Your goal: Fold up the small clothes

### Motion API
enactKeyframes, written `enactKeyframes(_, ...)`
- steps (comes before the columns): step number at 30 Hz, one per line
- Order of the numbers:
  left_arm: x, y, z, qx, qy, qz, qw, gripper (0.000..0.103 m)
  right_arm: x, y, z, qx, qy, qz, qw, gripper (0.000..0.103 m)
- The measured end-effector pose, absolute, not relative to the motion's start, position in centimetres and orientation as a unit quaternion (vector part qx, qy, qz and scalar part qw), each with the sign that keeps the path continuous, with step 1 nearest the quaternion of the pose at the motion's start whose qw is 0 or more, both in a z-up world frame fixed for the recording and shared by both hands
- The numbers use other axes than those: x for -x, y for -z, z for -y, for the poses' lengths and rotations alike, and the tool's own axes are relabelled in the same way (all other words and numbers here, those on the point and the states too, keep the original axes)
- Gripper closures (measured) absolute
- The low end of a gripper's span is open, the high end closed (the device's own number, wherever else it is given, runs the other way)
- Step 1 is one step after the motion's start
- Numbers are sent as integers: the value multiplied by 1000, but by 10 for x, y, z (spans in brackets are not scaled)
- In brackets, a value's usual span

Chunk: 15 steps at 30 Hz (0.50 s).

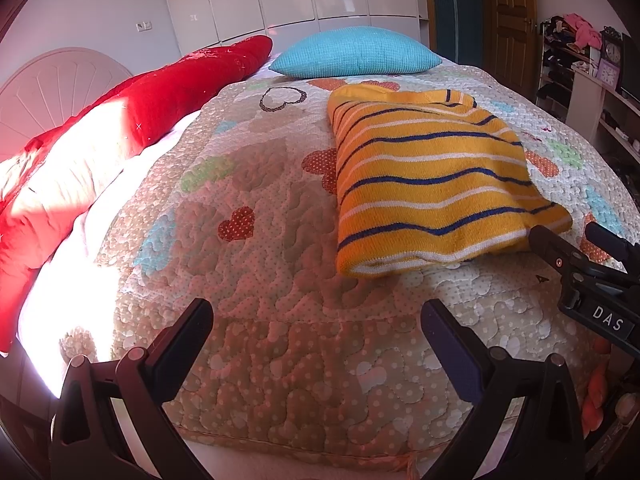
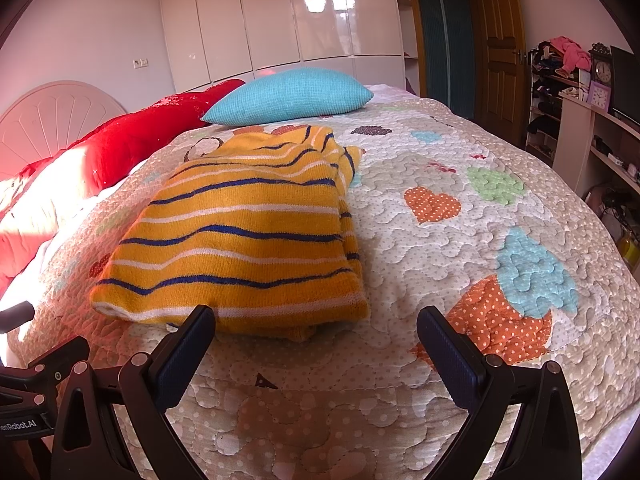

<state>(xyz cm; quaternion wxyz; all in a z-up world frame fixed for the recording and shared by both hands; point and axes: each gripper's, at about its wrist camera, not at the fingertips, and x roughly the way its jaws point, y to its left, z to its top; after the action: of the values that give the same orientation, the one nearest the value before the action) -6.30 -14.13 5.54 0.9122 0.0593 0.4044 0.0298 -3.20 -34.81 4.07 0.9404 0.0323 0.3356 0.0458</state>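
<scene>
A small yellow knit sweater (image 1: 432, 176) with navy and white stripes lies folded on the quilted bedspread (image 1: 260, 264). It also shows in the right wrist view (image 2: 248, 240), just beyond the fingers. My left gripper (image 1: 316, 320) is open and empty, hovering over bare quilt to the left of and nearer than the sweater. My right gripper (image 2: 316, 324) is open and empty at the sweater's near edge, and it shows in the left wrist view (image 1: 576, 240) by the sweater's near right corner.
A turquoise pillow (image 1: 356, 54) and a red cushion (image 1: 160, 108) lie at the far side of the bed. A white headboard (image 1: 44, 92) stands on the left. Shelves with clothes and clocks (image 2: 576, 92) and a wooden door (image 2: 500, 52) are on the right.
</scene>
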Motion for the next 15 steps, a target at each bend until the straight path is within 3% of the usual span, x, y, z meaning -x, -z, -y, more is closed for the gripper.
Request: enactKeyframes(15,64,-49,139,-59,-28,-411,909,0,34,-42,348,-27,-47,-327,944,0)
